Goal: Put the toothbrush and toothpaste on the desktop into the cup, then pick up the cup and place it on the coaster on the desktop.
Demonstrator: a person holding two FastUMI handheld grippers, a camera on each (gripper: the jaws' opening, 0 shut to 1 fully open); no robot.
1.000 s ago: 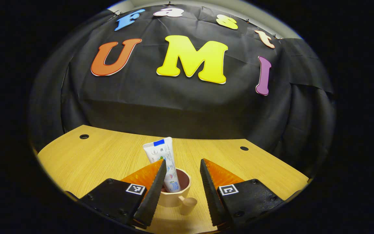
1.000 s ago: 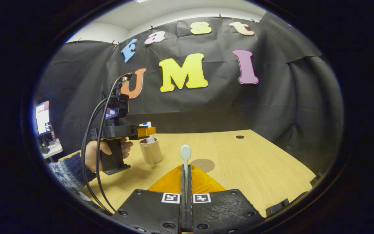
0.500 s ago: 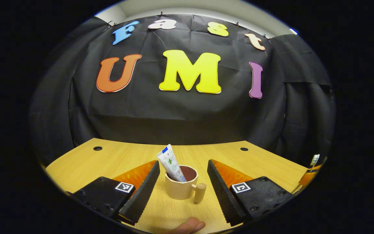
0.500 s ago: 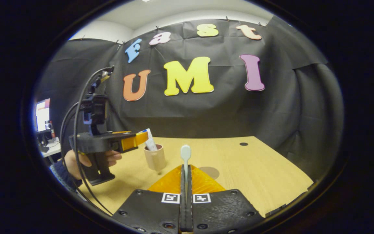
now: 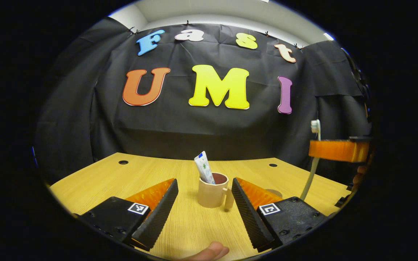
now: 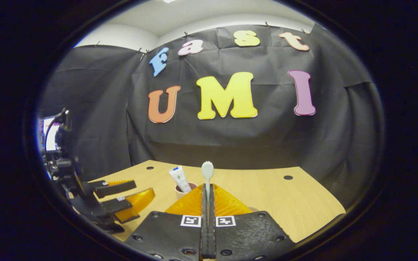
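Gripping the toothbrush (image 6: 207, 170), the right gripper (image 6: 207, 195) faces the cup (image 5: 212, 194).

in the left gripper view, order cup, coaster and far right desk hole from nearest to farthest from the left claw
1. cup: just ahead of the left claw, centre.
2. coaster: farther back, to the right, partly hidden.
3. desk hole: far right, near the desk's back edge.

cup (image 6: 184, 191): lower body hidden behind right gripper (image 6: 207, 192) | coaster (image 5: 276, 192): mostly hidden behind a left gripper (image 5: 201, 195) finger
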